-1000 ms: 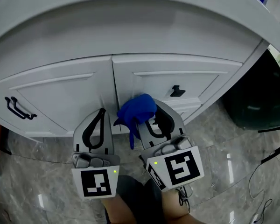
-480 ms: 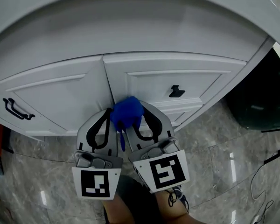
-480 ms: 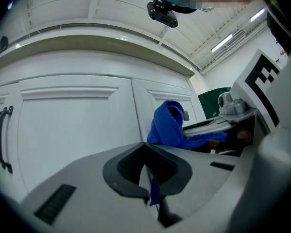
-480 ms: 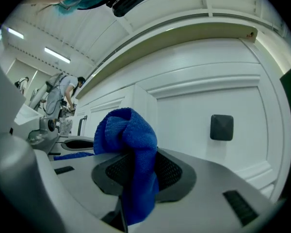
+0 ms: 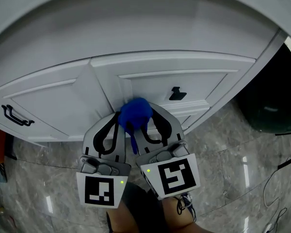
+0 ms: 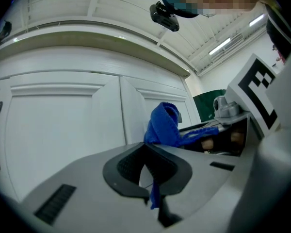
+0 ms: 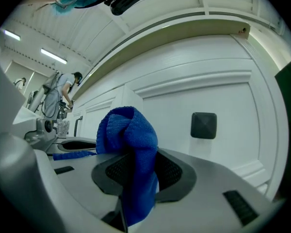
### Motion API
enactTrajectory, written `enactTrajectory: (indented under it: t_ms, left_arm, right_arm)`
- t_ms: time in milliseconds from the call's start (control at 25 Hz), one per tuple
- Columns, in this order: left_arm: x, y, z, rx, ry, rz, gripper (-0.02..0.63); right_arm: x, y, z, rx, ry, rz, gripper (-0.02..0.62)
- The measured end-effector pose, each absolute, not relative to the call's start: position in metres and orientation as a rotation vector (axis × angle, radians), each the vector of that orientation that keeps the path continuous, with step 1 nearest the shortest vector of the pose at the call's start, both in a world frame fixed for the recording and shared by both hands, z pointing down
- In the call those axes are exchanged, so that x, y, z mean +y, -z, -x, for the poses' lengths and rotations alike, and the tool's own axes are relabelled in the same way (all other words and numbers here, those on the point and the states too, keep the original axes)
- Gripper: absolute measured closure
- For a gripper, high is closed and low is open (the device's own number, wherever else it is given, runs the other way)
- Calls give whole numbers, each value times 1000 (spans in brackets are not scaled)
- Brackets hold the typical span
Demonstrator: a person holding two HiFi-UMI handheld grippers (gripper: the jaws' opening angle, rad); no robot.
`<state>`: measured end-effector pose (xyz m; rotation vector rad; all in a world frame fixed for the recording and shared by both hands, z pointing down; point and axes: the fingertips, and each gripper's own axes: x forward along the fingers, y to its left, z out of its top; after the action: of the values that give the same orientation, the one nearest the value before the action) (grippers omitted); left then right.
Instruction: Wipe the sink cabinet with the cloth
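The white sink cabinet (image 5: pixel 184 76) fills the head view, its right door carrying a black knob (image 5: pixel 174 93). A bunched blue cloth (image 5: pixel 136 111) rests against the lower door near the seam between the doors. My right gripper (image 5: pixel 143 117) is shut on the blue cloth (image 7: pixel 128 140), which runs down between its jaws. My left gripper (image 5: pixel 115 121) sits close beside it, jaws together, tip at the cloth's edge. In the left gripper view the cloth (image 6: pixel 162 123) stands just past the left gripper (image 6: pixel 145 152); a blue strand shows in the slit.
A black bar handle (image 5: pixel 14 115) is on the left door. A dark bin (image 5: pixel 274 101) stands right of the cabinet. Glossy marble floor (image 5: pixel 223 149) lies below, with cables (image 5: pixel 274 198) at the right. My shoe (image 5: pixel 186 205) is under the grippers.
The right gripper has carried the cloth left along the door toward the seam. Both grippers now sit closer together, the left tip at the cloth.
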<state>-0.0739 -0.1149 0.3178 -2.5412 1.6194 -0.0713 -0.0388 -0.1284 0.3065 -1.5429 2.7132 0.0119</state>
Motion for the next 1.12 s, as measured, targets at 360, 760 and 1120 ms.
enactTrajectory:
  t_ms: [360,760,1120]
  left_arm:
    - [-114,-319,59,1586,103,2555,606]
    - [-114,-318,52,1560,101,2559,606]
    - [-112,-317,49,1527,122,2557,606]
  right_arm:
    - [-132,-312,23,2705,-14,1563,479]
    - [-133,-312,18,2689,3,1565,479]
    - [-134,-311,16,2679,1,1584,479]
